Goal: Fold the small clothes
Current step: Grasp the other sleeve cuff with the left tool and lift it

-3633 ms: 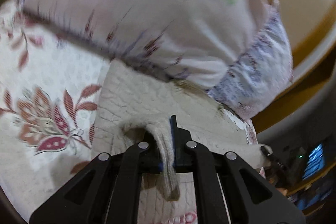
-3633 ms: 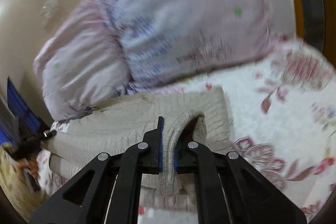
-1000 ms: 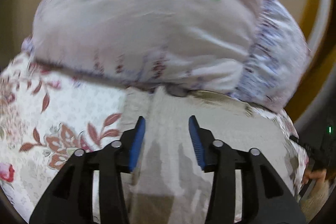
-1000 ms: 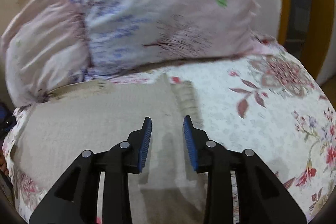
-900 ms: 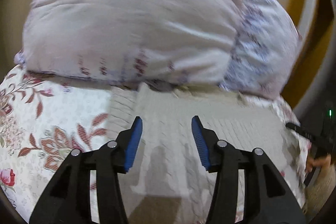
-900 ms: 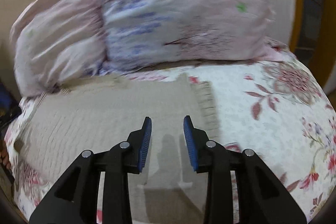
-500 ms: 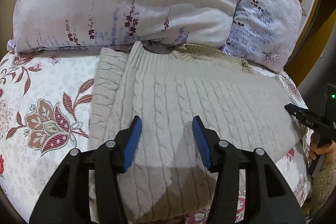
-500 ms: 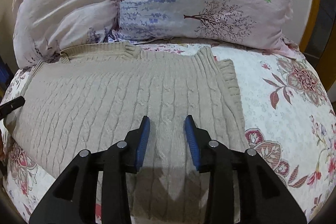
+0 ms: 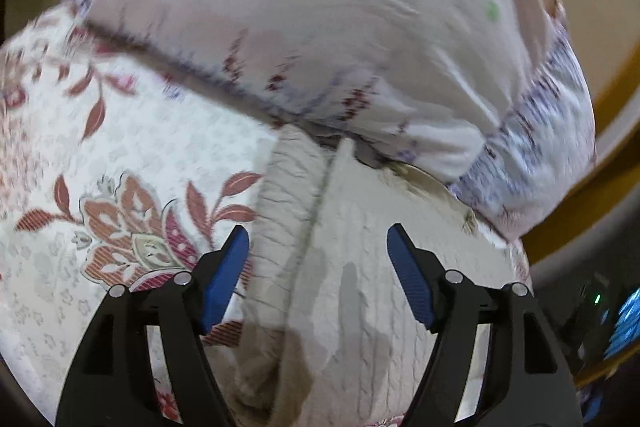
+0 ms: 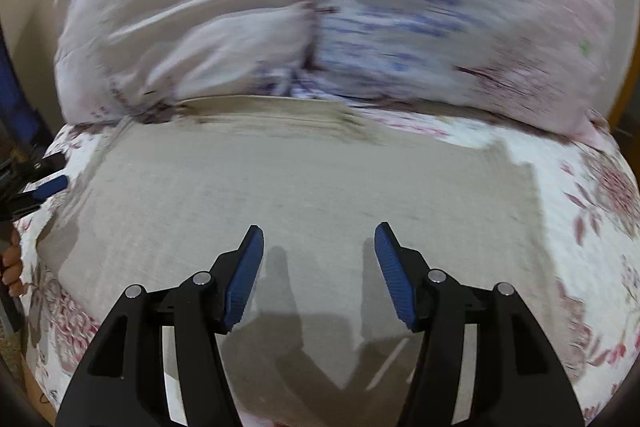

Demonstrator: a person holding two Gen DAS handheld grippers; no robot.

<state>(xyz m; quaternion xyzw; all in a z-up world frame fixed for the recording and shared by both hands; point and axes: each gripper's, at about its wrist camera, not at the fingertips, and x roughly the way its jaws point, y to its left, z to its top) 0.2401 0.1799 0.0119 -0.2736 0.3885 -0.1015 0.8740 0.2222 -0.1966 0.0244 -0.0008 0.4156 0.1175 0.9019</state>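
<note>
Sweater (image 10: 304, 187), beige cable knit: lies flat on the bed's floral bedspread (image 9: 132, 147), top edge against the pillows. Left gripper (image 9: 318, 255): jaws spread, just opened wider, nothing between them, poised over the sweater's folded edge at 6 o'clock. Right gripper (image 10: 319, 251): jaws spread, likewise just widened, empty, above the sweater's near half. Pillows (image 10: 320, 11): two, at 12 o'clock, blurred.
</note>
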